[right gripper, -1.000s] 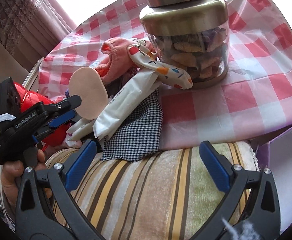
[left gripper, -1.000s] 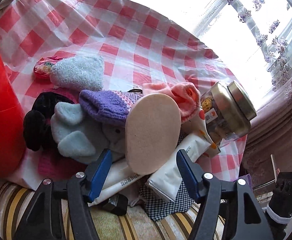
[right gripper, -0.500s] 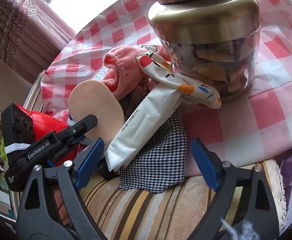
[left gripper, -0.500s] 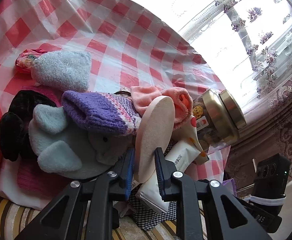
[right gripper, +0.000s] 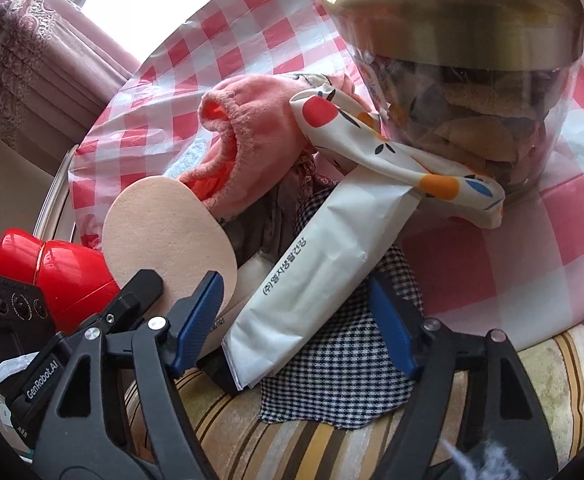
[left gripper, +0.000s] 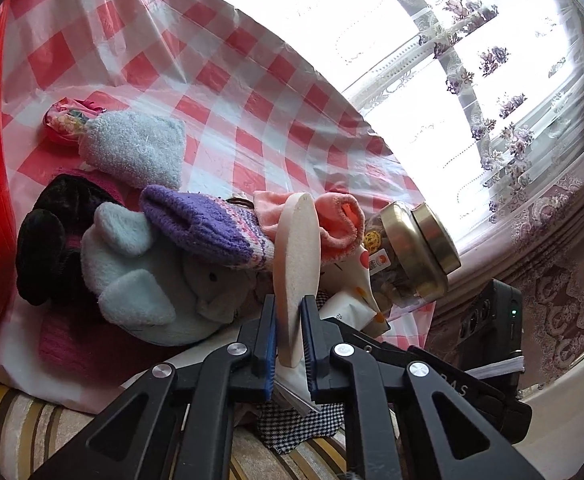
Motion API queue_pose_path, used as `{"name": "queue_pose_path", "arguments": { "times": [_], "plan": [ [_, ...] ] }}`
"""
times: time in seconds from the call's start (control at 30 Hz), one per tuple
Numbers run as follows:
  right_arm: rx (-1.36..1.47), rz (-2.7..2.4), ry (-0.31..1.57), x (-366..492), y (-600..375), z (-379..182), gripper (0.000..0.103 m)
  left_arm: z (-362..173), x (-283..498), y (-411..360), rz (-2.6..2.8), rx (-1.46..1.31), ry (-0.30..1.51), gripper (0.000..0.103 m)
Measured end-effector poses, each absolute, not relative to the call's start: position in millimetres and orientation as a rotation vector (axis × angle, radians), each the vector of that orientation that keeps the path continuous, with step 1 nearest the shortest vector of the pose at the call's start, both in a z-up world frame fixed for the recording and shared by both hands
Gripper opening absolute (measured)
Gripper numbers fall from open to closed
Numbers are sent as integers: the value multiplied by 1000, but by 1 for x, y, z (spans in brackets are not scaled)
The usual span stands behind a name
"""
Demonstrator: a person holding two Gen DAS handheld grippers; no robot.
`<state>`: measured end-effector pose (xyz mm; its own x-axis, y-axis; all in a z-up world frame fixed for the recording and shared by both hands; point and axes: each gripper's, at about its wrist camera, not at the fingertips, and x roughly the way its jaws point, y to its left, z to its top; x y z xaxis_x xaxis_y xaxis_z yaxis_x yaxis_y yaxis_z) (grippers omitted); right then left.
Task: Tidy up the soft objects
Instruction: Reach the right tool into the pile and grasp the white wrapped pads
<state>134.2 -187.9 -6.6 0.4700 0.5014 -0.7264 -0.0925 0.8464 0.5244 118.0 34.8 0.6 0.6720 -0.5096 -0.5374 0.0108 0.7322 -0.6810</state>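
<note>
**Sponge pinched at the edge of a crowded soft pile**

One checked tablecloth (left gripper: pixel 251 80) carries the heap, which crowds its near edge within reach. One lidded glass jar (right gripper: pixel 464 92) stands behind, pinning a printed cloth; one grey plush (left gripper: pixel 147 280) props the purple knitted sock (left gripper: pixel 207 228) and pink sock (left gripper: pixel 336 224); one white packet (right gripper: pixel 316 276) lies slanted over checked fabric. The left gripper (left gripper: pixel 288 344) pinches the one beige oval sponge (left gripper: pixel 296 264) — upright, ready to lift; the right gripper (right gripper: pixel 296 320) is closing around the packet, not yet touching.
</note>
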Motion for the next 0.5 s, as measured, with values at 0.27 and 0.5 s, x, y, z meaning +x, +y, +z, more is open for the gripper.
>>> {"name": "queue_pose_path", "arguments": {
  "times": [0.27, 0.5],
  "plan": [
    [443, 350, 1056, 143, -184, -15, 53, 3, 114, 36, -338, -703, 765, 10],
    [442, 373, 1032, 136, -188, -9, 40, 10, 107, 33, -343, -686, 737, 6]
  ]
}}
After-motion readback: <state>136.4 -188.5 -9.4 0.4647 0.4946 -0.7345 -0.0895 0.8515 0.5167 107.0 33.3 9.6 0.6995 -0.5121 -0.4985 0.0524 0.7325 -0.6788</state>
